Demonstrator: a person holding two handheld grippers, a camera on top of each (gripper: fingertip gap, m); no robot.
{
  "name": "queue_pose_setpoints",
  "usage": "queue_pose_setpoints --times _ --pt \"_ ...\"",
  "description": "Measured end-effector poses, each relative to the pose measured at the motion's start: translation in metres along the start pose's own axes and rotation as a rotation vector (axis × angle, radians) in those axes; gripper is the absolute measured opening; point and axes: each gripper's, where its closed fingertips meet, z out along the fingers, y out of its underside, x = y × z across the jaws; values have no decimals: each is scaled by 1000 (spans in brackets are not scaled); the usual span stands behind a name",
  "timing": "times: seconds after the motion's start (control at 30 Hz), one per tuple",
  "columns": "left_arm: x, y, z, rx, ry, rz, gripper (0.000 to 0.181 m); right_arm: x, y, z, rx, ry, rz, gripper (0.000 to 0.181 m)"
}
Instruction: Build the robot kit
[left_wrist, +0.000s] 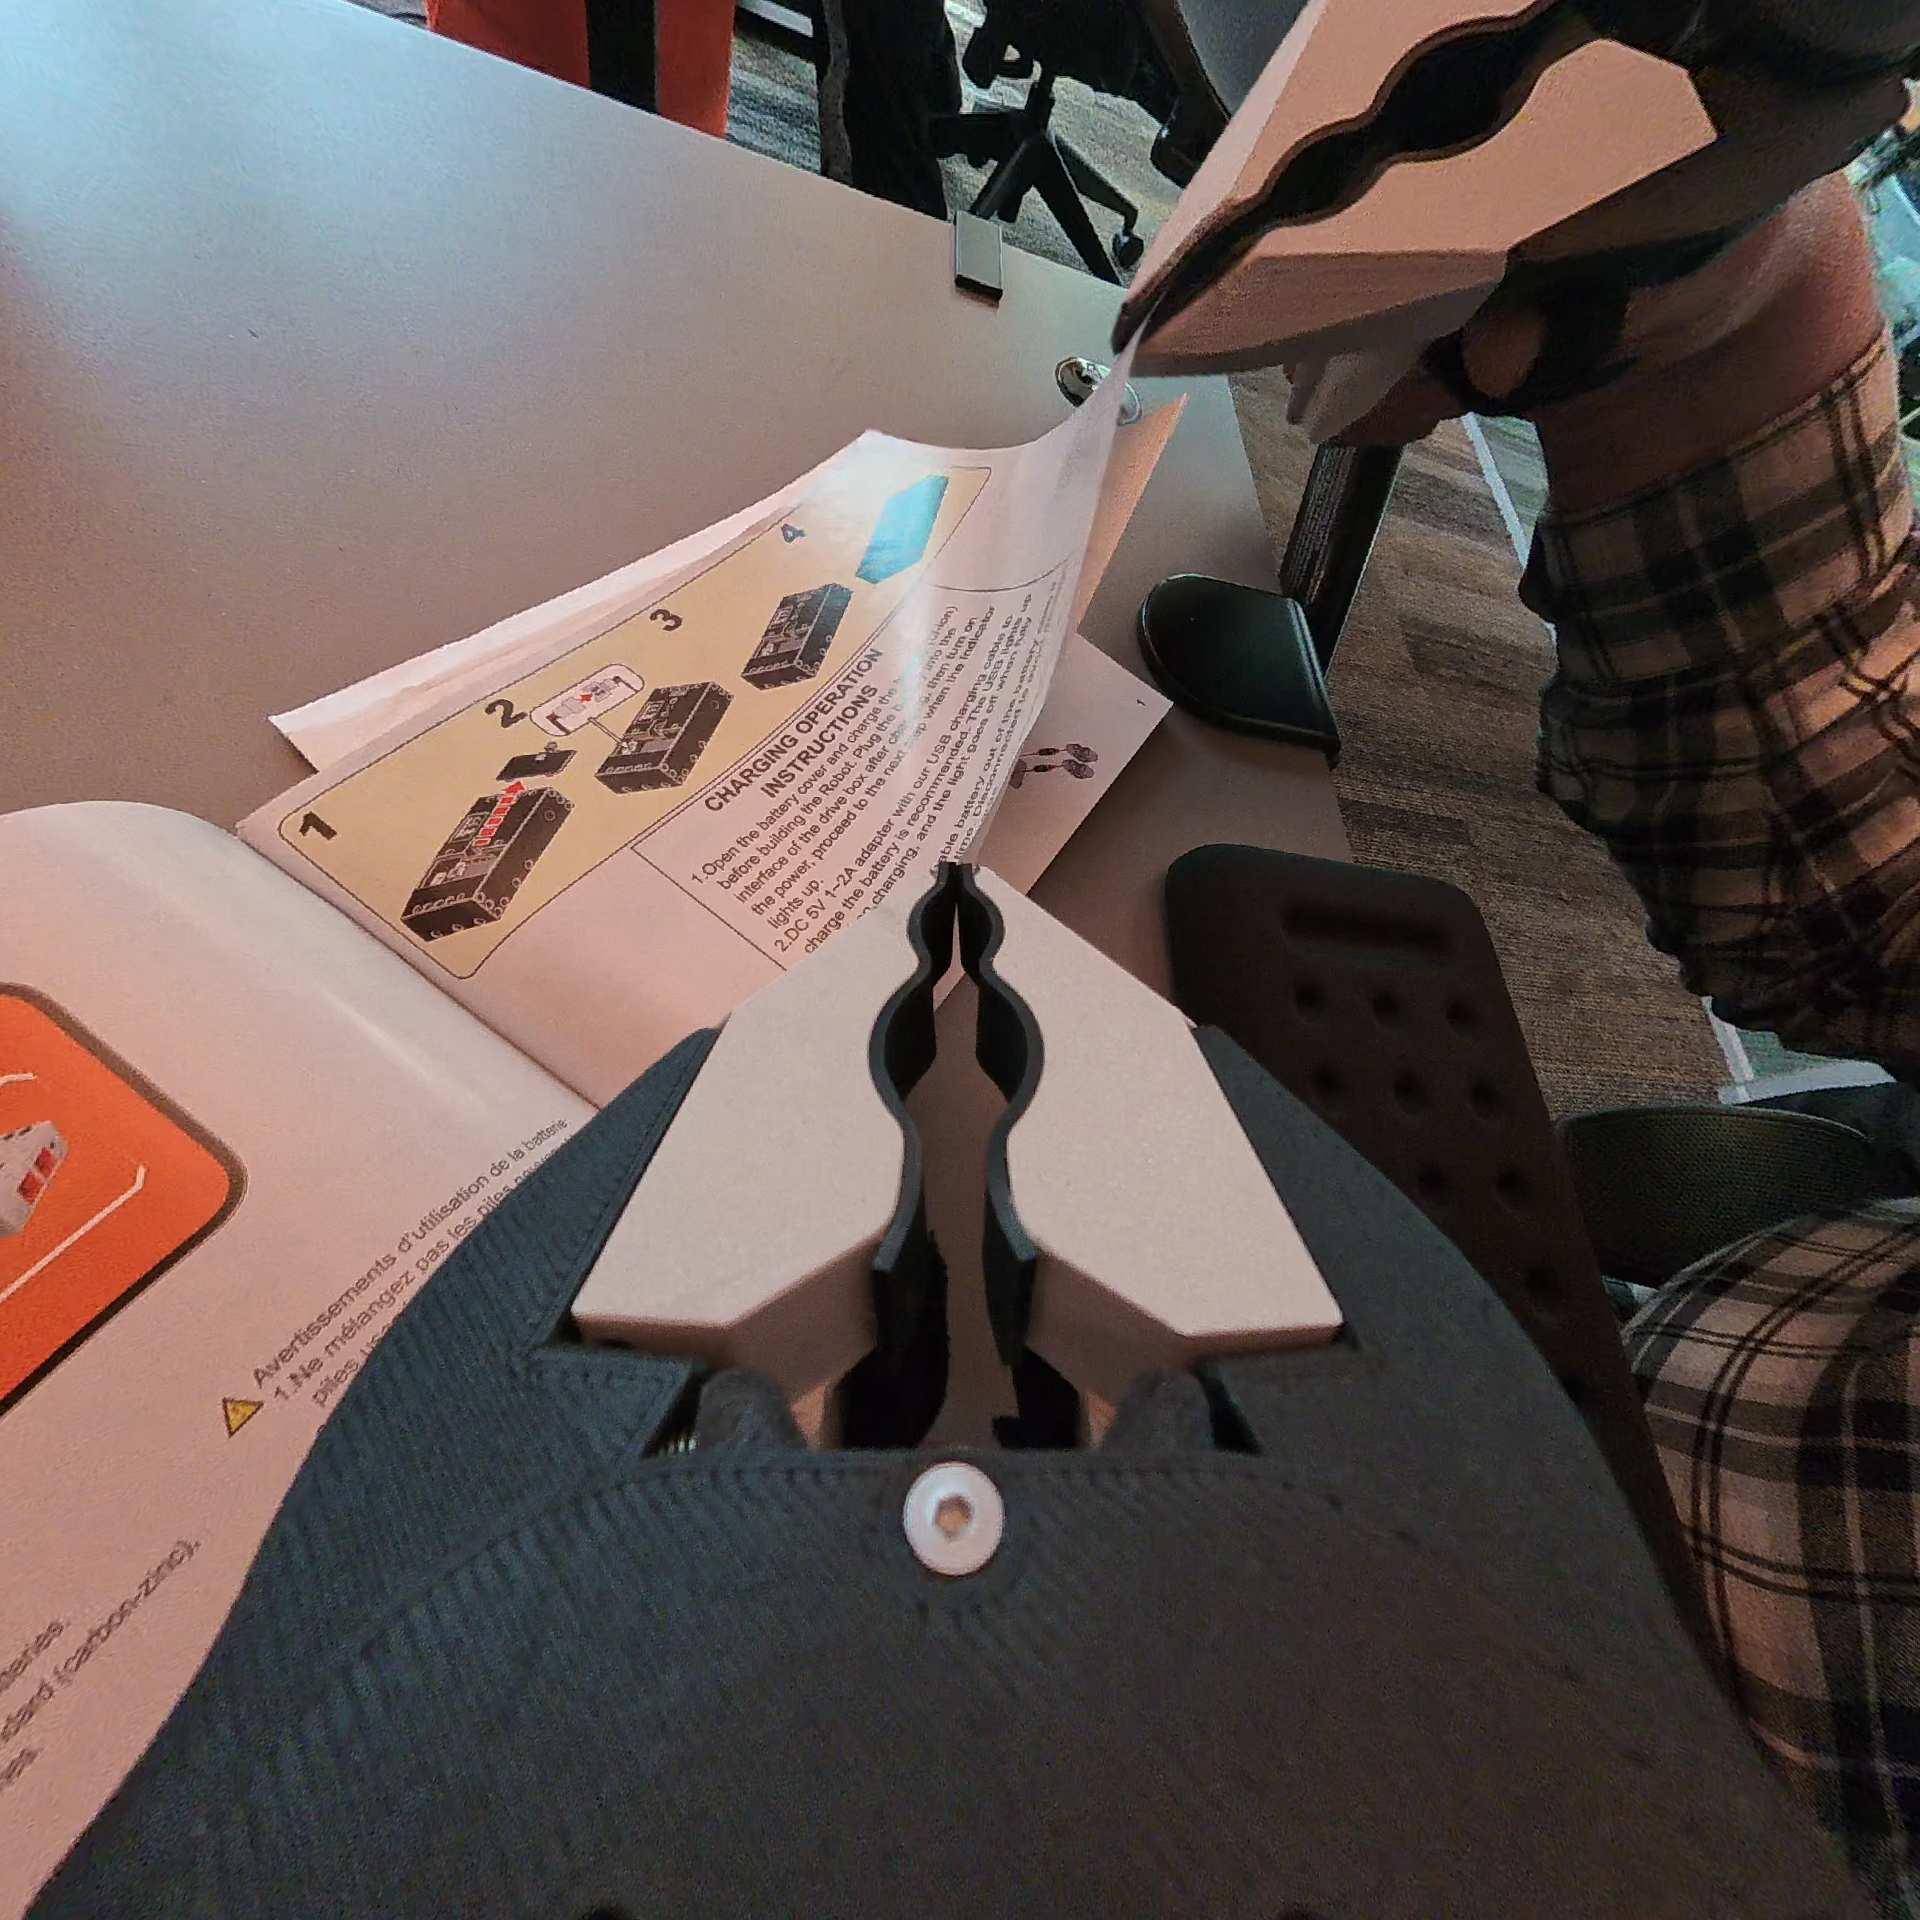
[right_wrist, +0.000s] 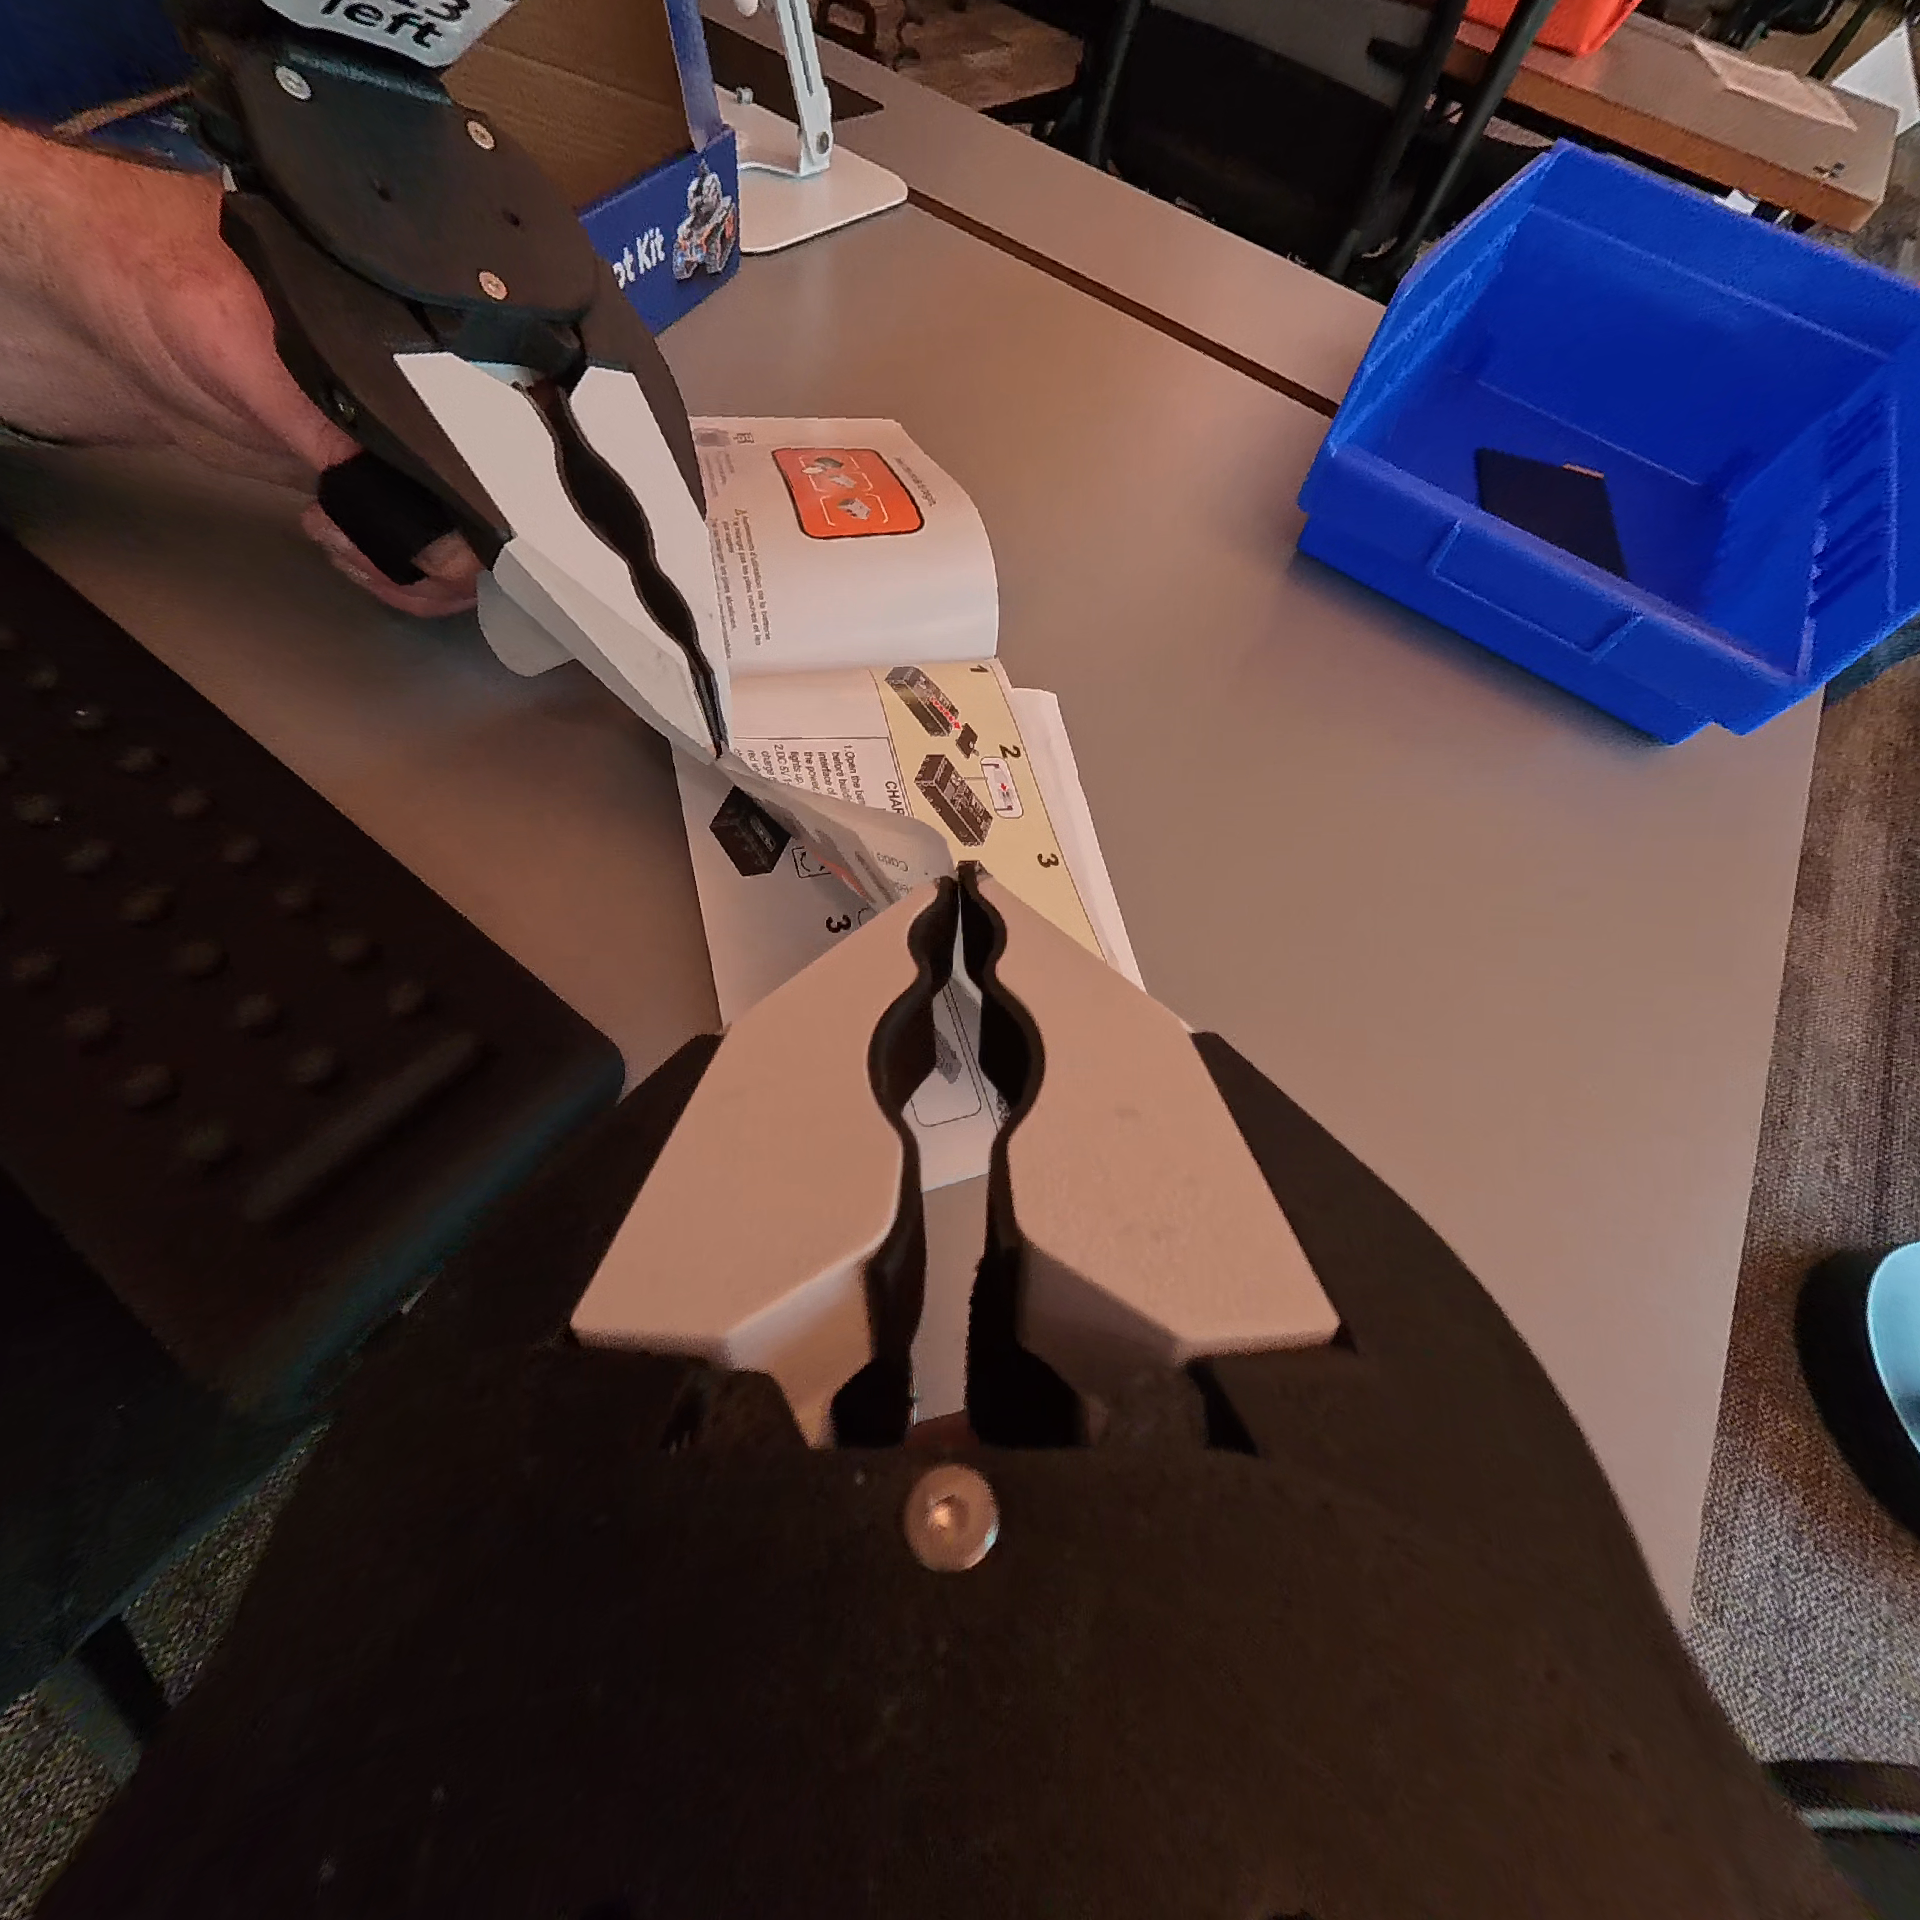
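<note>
- While your left gripper (left_wrist: 954, 878) has its fingers pressed together at the tips, the lower edge of a page (left_wrist: 831, 727) runs right at those tips; whether paper is between them I cannot tell.
- Your right gripper (left_wrist: 1127, 327) is closed on the far corner of the same page and holds it lifted, so the sheet curves up from the booklet (left_wrist: 312, 1091).
- From the right wrist view, your right gripper (right_wrist: 961, 883) shows closed tips over the printed page (right_wrist: 997, 790), and the left gripper (right_wrist: 715, 740) comes down onto the booklet (right_wrist: 883, 582) from the upper left.
- You have the booklet lying open on the grey table (right_wrist: 1403, 987), near its front edge.
- To the right, well apart, stands a blue bin (right_wrist: 1558, 582) with a dark flat piece (right_wrist: 1548, 509) inside.
- Behind the booklet you can see a blue box (right_wrist: 665, 249) and a white stand (right_wrist: 821, 177).
- A black chair (left_wrist: 1382, 1039) is just beside the table.
</note>
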Motion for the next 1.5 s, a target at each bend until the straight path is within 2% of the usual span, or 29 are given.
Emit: queue_pose_setpoints --times 0.13,0.27,0.33,0.5,0.63,0.83,1.0,1.3,1.37,1.43,1.5 --pt "0 -1 -2 2 -7 22 0 3 -5 4 -3 18 -12 0" --pt "3 -9 -5 17 -26 71 15 1 -14 5 9 21 -30 0" --pt "5 -15 -7 38 -37 98 22 0 -18 7 9 23 -44 0" --pt "13 -38 -17 123 -64 164 26 -8 -29 14 0 23 -96 0" --pt "20 -52 -21 177 -73 205 23 -18 -40 22 5 11 -132 0" --pt "26 -57 -20 198 -75 235 20 -27 -52 32 16 11 -161 0" --pt "17 -57 -24 191 -140 273 0 -34 -62 40 43 2 -166 0" --pt "4 -59 -42 182 -161 253 0 -34 -80 52 103 30 -136 0" --pt "-2 -59 -47 172 -188 257 0 -28 -83 51 120 73 -123 8" --pt "-7 -60 -53 170 -206 244 0 -24 -84 47 127 90 -97 23" --pt "-16 -58 -59 149 -241 229 0 -22 -81 44 130 98 -72 27"
